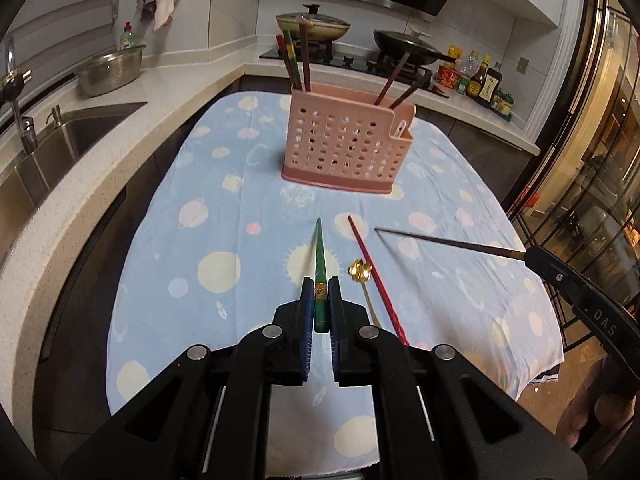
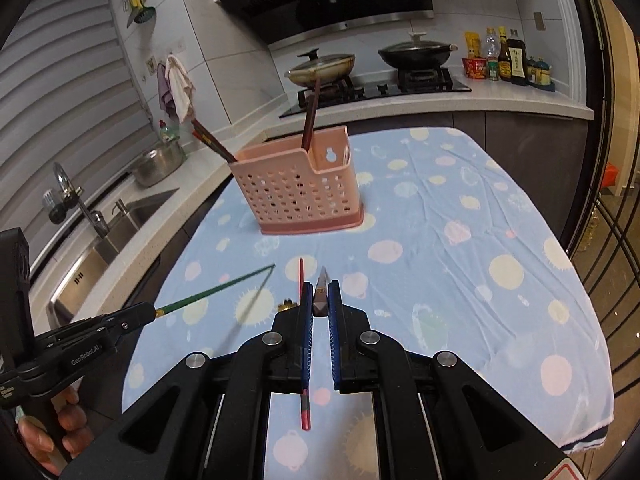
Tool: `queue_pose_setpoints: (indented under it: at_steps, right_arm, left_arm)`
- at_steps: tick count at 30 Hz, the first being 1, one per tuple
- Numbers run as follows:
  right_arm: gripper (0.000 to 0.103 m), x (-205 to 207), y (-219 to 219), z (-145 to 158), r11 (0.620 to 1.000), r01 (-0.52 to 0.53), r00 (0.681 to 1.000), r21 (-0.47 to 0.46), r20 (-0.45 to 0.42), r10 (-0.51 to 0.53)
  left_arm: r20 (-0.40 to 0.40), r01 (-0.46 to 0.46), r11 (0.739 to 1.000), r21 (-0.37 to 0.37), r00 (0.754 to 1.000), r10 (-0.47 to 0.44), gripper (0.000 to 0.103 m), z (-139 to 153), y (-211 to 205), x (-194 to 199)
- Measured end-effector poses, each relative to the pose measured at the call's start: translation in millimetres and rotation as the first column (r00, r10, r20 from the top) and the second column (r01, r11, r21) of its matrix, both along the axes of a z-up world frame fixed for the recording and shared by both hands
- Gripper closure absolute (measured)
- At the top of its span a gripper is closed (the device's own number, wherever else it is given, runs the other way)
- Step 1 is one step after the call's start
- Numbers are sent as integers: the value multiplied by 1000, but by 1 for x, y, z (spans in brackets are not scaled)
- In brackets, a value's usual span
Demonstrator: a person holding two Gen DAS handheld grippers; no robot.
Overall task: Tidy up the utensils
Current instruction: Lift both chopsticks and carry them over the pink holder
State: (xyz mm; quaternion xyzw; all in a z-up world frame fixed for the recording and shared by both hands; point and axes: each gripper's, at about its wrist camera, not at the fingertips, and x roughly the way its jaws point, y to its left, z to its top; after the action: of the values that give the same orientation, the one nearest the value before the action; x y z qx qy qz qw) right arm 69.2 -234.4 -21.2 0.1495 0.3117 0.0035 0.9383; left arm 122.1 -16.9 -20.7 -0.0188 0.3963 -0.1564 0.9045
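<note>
Left wrist view: left gripper (image 1: 320,300) is seen with its fingers clamped on the thick end of a green chopstick (image 1: 319,252), whose tip points toward the pink holder (image 1: 344,148).
Right wrist view: right gripper (image 2: 320,300) is seen with its fingers clamped on a dark brown chopstick (image 2: 321,292), little of which shows past the fingers.
Holder: it stands upright on the cloth-covered desk (image 1: 192,240), well apart from both grippers; several chopsticks already lean inside it.
Items left on desk: a red chopstick (image 1: 376,280) and a gold-headed spoon (image 1: 360,272) lie just beside each other, between the two grippers.
Stage judged: both sticks are held clear of the cloth; carrying to the holder is taken to be next.
Risk 1: a stick gripped near one end could pivot or slip between the fingers if swung quickly.
Risk 2: the long free tips could cross or strike each other should both grippers converge on the holder together.
Risk 3: a tip caught on the rim or the leaning chopsticks could tip the light holder.
Risk 4: a low pass could knock the red chopstick or spoon off position.
</note>
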Motion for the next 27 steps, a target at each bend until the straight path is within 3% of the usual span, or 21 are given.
queue_pose_setpoints:
  at_steps: [17,27]
  right_arm:
    - [96,41,-24,82,1000,16,979,-17,205,-12]
    - [96,79,-39,131,1000,14,950,-4,311,-12]
  left_arm:
    - [218,4,999,-46,976,7,96,103,-19,56]
    - [333,1,997,-73,943,24,96,163,-31,98]
